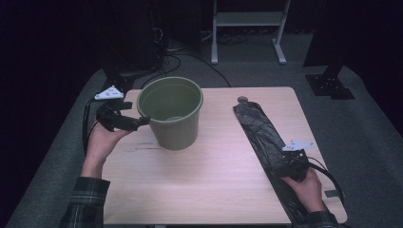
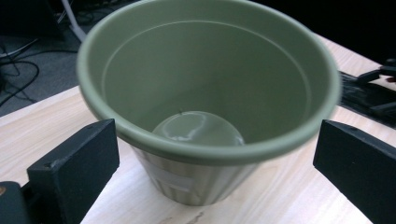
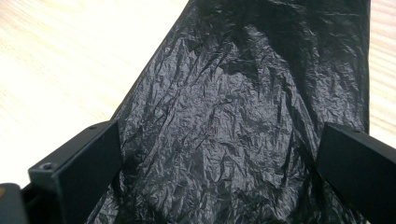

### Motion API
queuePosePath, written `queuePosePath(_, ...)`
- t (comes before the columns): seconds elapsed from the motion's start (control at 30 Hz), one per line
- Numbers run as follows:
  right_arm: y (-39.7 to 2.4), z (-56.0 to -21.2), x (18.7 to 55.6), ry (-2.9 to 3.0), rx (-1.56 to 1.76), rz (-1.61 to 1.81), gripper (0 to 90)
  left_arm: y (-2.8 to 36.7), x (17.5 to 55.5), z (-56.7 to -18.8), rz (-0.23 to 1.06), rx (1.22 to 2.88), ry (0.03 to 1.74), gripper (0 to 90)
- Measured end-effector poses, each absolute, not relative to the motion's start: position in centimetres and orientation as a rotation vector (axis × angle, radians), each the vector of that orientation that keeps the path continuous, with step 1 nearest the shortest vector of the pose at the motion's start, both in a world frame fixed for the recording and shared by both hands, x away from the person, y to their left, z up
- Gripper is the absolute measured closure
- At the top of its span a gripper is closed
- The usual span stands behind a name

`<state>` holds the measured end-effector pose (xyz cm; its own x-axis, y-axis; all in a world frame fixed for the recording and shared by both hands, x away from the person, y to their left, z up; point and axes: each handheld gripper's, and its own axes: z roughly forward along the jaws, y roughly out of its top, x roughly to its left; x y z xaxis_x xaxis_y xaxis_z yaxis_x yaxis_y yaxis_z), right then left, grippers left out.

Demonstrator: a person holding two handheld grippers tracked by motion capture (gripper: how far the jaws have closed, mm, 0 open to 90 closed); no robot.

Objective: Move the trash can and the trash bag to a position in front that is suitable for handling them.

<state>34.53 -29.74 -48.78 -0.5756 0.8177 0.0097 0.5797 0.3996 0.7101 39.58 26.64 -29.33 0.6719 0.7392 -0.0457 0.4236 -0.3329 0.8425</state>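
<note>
Green plastic pot (image 1: 172, 113): we find it upright on the pale wood tabletop (image 1: 214, 185), left of centre, empty. Left gripper (image 1: 142, 121): at the pot's left wall, jaws wide apart, rim between them, nothing gripped. Crumpled black plastic bag (image 1: 264, 135): a long strip along the right side. Right gripper (image 1: 290, 164): over the bag, jaws wide, not closed on it. Grey carpet (image 1: 370, 128) surrounds; room dark.

Light wood table (image 1: 214, 190), green pot (image 1: 172, 114) upright, crumpled black plastic bag (image 1: 266, 137) lying alongside
</note>
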Motion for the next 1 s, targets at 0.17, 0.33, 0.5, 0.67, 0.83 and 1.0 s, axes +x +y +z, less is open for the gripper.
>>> queuePosePath(0.17,-29.7,-48.8,34.5,2.322,1.209,0.974,0.0,27.0,40.9,-29.3,0.433,1.951,0.920,0.0)
queuePosePath(0.33,-29.7,-48.8,34.5,2.321,1.211,0.975,0.0,27.0,42.6,-29.5,0.422,1.944,0.933,0.0)
queuePosePath(0.5,-29.7,-48.8,34.5,2.320,1.210,0.975,0.0,26.7,43.6,-30.1,0.418,1.963,0.957,0.0)
queuePosePath(0.67,-29.7,-48.8,34.5,2.320,1.211,0.975,0.0,26.0,44.4,-30.9,0.416,2.007,0.974,0.0)
queuePosePath(0.83,-29.7,-48.8,34.5,2.321,1.210,0.975,0.0,25.8,44.9,-31.5,0.429,2.042,0.994,0.0)
queuePosePath(1.0,-29.7,-48.8,34.5,2.321,1.211,0.975,0.0,25.8,44.8,-31.8,0.413,2.028,0.993,0.0)
